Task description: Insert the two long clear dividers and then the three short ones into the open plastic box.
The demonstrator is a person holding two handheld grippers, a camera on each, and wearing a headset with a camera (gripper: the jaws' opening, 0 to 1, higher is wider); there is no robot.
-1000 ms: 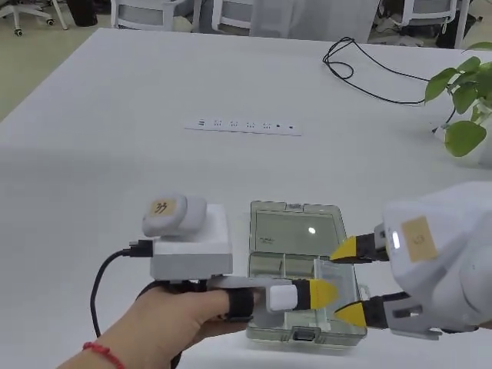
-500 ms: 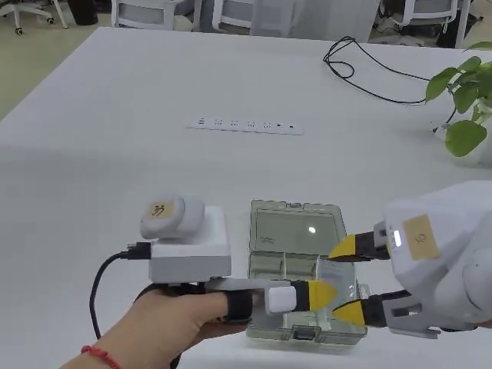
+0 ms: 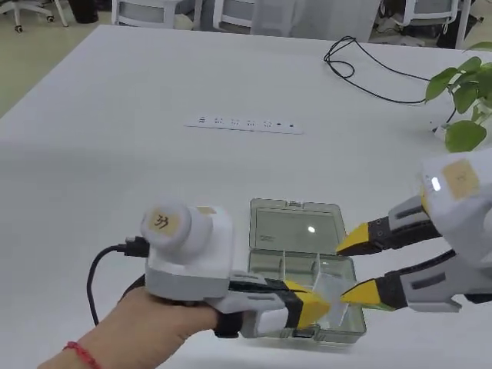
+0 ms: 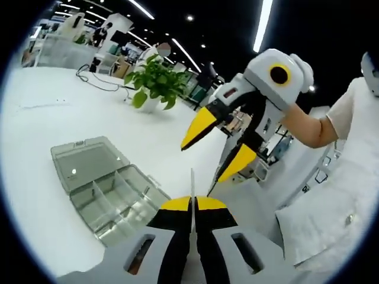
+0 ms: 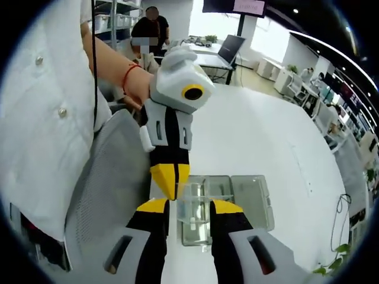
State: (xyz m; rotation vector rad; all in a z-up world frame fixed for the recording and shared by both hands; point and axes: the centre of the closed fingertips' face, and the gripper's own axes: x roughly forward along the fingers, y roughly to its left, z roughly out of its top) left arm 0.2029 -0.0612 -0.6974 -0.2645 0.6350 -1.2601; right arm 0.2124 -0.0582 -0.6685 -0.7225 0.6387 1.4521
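The broad white table [image 3: 154, 92] carries the work. A white power strip [image 3: 246, 124] lies flat near its middle, a black cable [image 3: 361, 73] loops toward the far right, and a green leafy potted plant [image 3: 465, 100] stands at the right edge.

Near the front edge sits the open clear plastic box [image 3: 296, 231]. Its lid lies flat on the far side and its tray on the near side. Clear partitions inside the tray split it into compartments, as the left gripper view shows [image 4: 106, 183].

The left gripper [image 3: 311, 306], white-bodied with black jaws and yellow tips, is held in the person's hand [image 3: 146, 334] and reaches in from the left over the tray's near edge. Its jaws are pressed together on a thin clear plastic divider [image 3: 329, 290]. In its own view the divider shows edge-on as a fine line rising between the two tips [image 4: 192, 189].

The right gripper [image 3: 346, 271], of the same make, comes in from the right with its jaws spread well apart, one tip over the tray's far right corner and the other beside its near right corner. In the right gripper view the divider [image 5: 192, 201] stands between those parted jaws, above the tray. Whether either jaw touches it cannot be told, nor whether its lower edge has met the tray.
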